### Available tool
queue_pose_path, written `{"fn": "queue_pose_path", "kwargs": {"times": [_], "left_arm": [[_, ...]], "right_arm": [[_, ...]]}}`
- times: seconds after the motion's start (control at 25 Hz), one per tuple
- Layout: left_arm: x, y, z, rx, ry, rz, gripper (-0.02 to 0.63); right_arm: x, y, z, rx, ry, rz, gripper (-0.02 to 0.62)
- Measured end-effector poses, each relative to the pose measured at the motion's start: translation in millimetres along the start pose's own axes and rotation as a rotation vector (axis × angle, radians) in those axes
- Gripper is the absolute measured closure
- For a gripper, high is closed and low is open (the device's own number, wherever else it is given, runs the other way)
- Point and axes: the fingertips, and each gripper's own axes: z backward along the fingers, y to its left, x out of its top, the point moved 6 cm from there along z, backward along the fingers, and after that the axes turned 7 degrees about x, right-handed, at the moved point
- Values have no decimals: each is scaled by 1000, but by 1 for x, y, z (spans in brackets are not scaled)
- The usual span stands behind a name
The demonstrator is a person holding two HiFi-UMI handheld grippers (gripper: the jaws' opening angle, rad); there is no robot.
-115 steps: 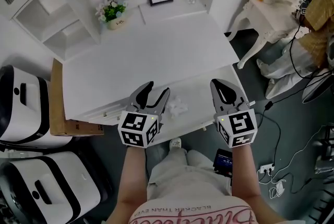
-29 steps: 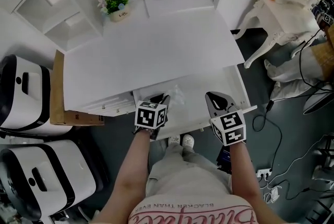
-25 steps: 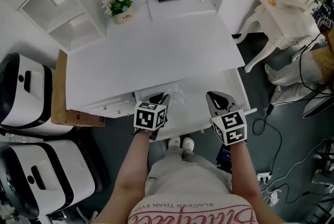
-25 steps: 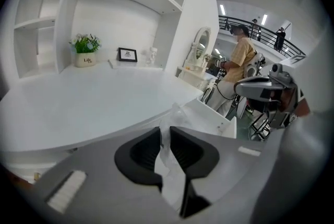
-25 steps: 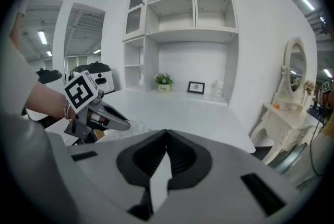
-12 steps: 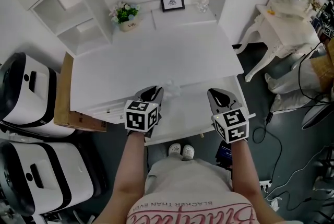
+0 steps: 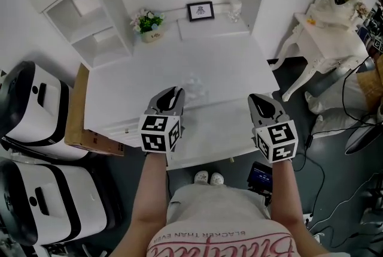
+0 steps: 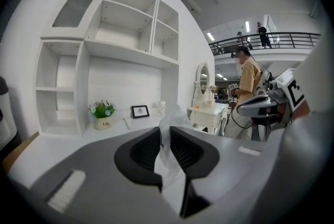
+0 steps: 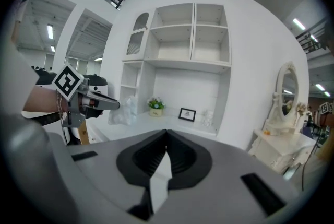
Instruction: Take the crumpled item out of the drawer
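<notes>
The crumpled item (image 7: 192,84) is a wad of clear, whitish film. It hangs above the white desktop (image 7: 131,88), pinched at its left side by my left gripper (image 7: 178,91). In the left gripper view the film (image 8: 168,140) runs up between the closed jaws of the left gripper (image 8: 165,133). The open drawer (image 7: 224,127) juts out below the desk's front edge. Over its right end my right gripper (image 7: 258,97) is shut with nothing in it. In the right gripper view, its jaws (image 9: 166,133) meet at the tips, and the film (image 9: 124,110) shows at the left.
A flower pot (image 7: 148,23) and a small picture frame (image 7: 200,11) stand at the back of the desk under white shelves. A cardboard box (image 7: 75,112) and white machines (image 7: 30,106) sit left of the desk. A white dressing table (image 7: 326,34) stands at the right.
My left gripper has risen out of the drawer with the crumpled film and now holds it over the desktop. The right gripper has lifted a little, still shut.
</notes>
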Motion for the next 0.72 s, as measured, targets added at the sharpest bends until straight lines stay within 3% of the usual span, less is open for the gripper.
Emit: {"fn": "queue_pose_path", "kwargs": {"times": [0.4,0.72], "left_arm": [[83,-5,25,53,-293,-129,537],[127,-16,47,111,-468,-251,537]], "right_arm": [[70,-15,26,-57,-175,98,589],[115,-11,44,-102,-315,163,589]]}}
